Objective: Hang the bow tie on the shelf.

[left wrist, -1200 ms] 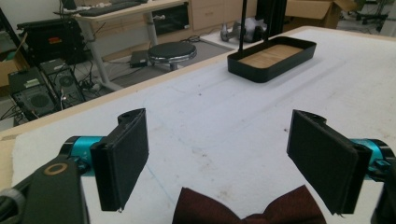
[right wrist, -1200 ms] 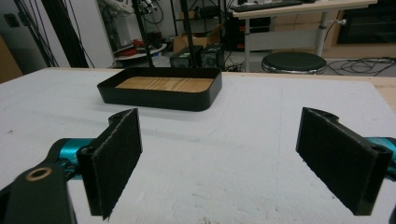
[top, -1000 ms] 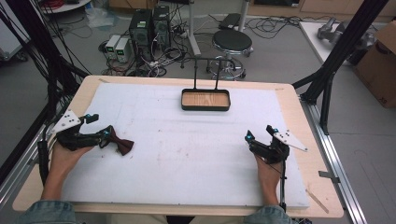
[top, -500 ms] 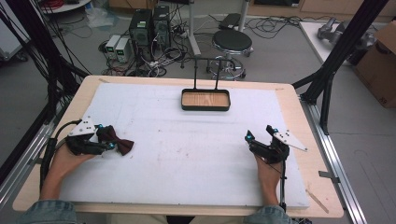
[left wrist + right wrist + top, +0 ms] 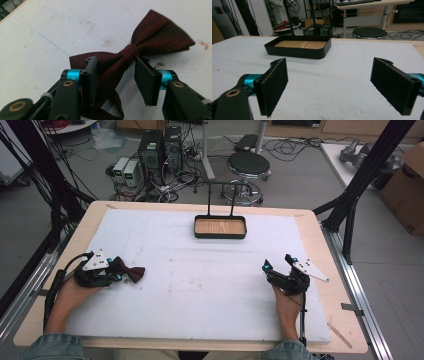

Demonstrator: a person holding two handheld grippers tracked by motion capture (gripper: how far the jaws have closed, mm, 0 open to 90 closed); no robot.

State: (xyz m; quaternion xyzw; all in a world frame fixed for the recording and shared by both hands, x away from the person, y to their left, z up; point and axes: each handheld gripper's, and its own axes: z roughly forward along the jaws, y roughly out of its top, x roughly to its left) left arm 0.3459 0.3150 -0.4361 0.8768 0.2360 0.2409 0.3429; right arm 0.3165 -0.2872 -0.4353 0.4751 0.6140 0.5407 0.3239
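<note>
Closing on: bow tie (image 5: 140, 50) near our table's left edge; we see left gripper (image 5: 115, 75) jaws half-shut astride its near wing, pads not yet pressing
Long axis: runs straight away from that gripper
Right gripper (image 5: 329, 85): wide, holding nothing, well apart

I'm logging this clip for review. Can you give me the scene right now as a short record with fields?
Surface: white mat on a wooden table
Item in hand: dark red bow tie, lying flat at the mat's left
Left gripper: fingers have just been closing, astride the bow tie's near wing, not yet pressing
Right gripper: open, nothing between
Tray: black, wood-lined, far centre, nothing inside
</note>
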